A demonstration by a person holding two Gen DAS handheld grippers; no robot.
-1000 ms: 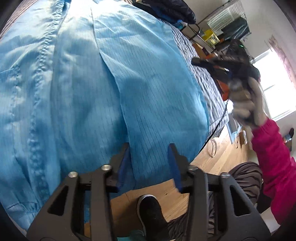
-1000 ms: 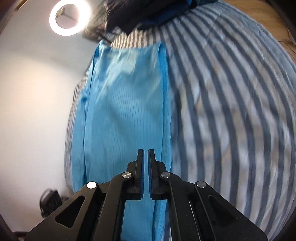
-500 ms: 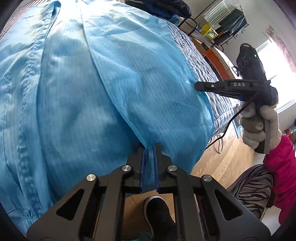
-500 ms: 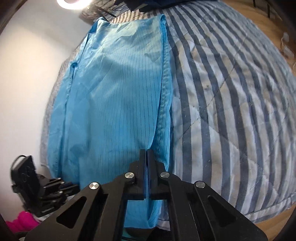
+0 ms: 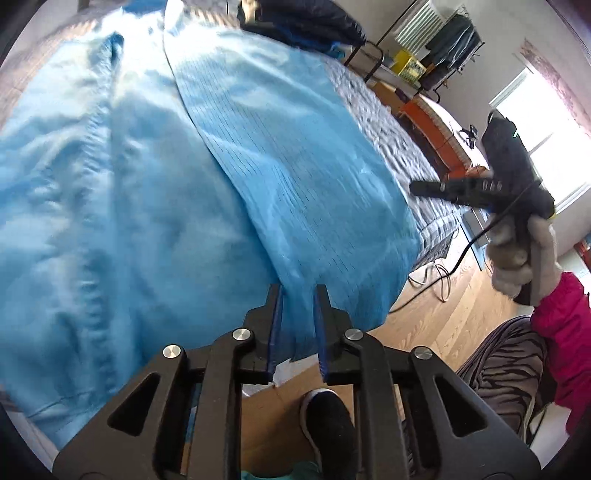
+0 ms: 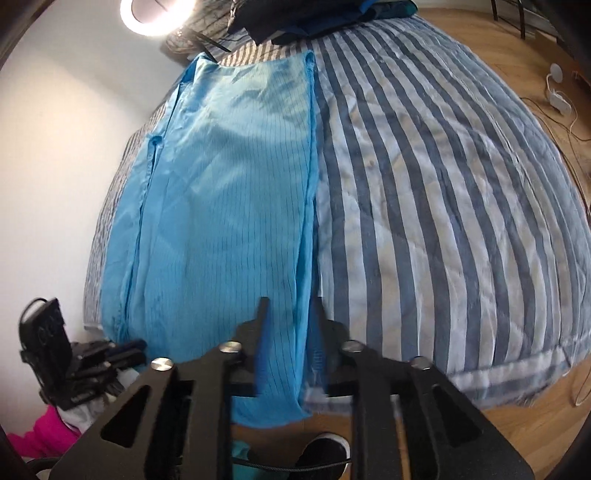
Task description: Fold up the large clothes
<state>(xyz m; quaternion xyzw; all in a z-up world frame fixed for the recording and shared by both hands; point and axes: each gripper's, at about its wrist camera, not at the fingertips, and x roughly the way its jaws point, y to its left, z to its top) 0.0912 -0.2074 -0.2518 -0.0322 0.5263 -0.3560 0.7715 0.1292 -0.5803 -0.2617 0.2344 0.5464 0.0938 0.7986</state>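
A large light-blue garment (image 5: 155,192) with thin dark lines lies lengthwise on a striped bed; it also shows in the right wrist view (image 6: 221,206). Its near end hangs over the bed's edge. My left gripper (image 5: 297,295) is open, its jaws apart on either side of a folded panel's hem. My right gripper (image 6: 288,314) is open too, jaws apart around the garment's right edge near the hem. The right gripper shows in the left wrist view (image 5: 480,186), held by a gloved hand. The left gripper shows in the right wrist view (image 6: 125,350).
The bed has a blue-and-white striped quilt (image 6: 424,184). Dark clothes (image 5: 303,26) are piled at the far end. A wooden floor (image 5: 424,314) with cables lies beside the bed. My shoe (image 5: 328,417) is below. A ring light (image 6: 155,14) shines by the white wall.
Both grippers were shut on the garment's hem half a second ago and have now opened. The garment's near end has dropped onto the bed's edge.
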